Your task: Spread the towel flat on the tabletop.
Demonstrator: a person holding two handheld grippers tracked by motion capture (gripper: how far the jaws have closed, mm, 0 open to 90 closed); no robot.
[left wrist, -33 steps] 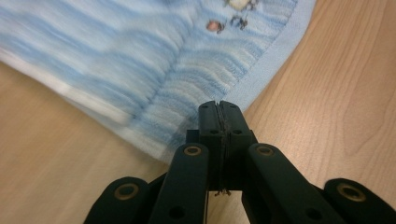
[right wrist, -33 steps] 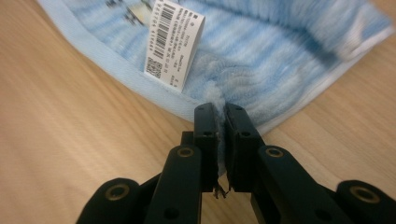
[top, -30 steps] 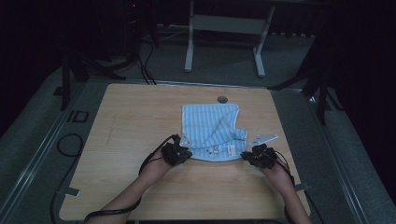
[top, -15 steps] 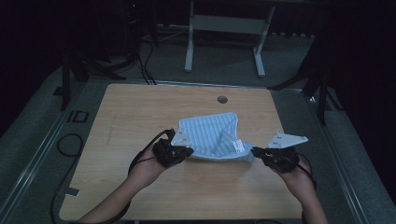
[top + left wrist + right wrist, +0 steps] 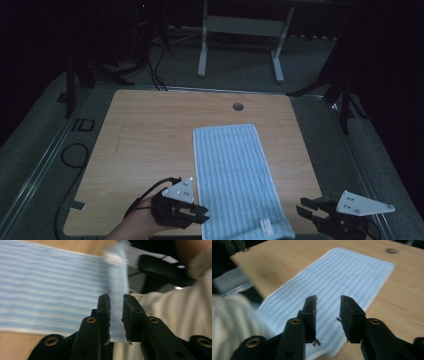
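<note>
Pale-blue striped cloth towel (image 5: 232,175) flat on wooden bench (image 5: 150,140), reaching near edge: soft, light, limp, best pinched at near corners; left gripper (image 5: 204,216) and right gripper (image 5: 303,209) released, just opened, hem loose in left, right empty.

Towel now spread flat, both grippers drawn back and opening

A second ago the towel (image 5: 239,177) lay bunched and folded at the table's centre, pinched at its near corners; half a second ago it hung lifted between the grippers. Now it lies as one long strip from mid-frame to the bottom edge. The left gripper (image 5: 202,215) has slid to lower left, just beside the towel's edge; the right gripper (image 5: 306,210) has swung out to lower right, apart from it. Both sets of jaws have just been opening, neither pressing on the cloth.
</note>
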